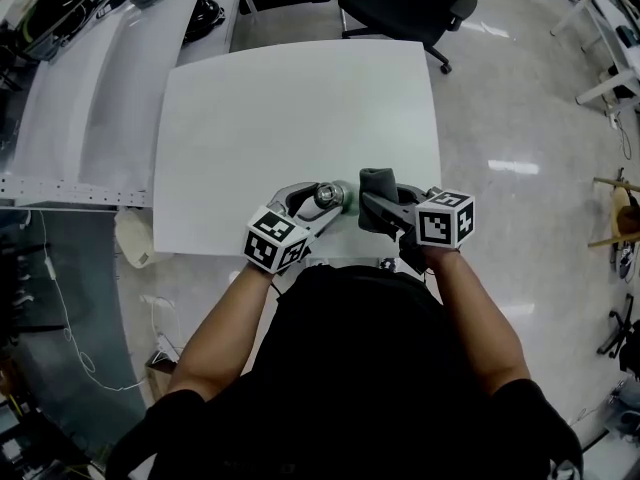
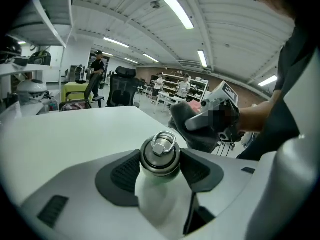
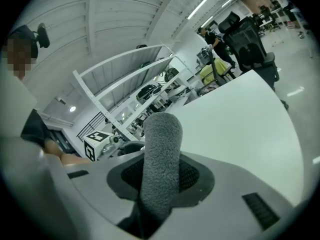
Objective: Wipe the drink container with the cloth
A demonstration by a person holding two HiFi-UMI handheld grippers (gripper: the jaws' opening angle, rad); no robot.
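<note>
A person in a black top stands at the near edge of a white table [image 1: 300, 98], seen from above, with a two-jaw gripper in each hand. The left gripper [image 1: 322, 199] is clamped on the drink container [image 2: 160, 156], a pale green bottle with a steel screw lid and a metal ring on top. Both dark jaw pads press against the bottle just below the lid. The bottle is held over the near edge of the table, in front of the person's chest. The right gripper [image 1: 376, 206] pinches a dark grey cloth [image 3: 160, 154] (thick, fuzzy and bunched into a roll), which sticks out well past the jaws. In the head view the cloth sits just beside the bottle's lid, on its right; whether the two touch cannot be told. A black office chair [image 1: 400, 3] stands beyond the far side of the table on a glossy pale floor.
</note>
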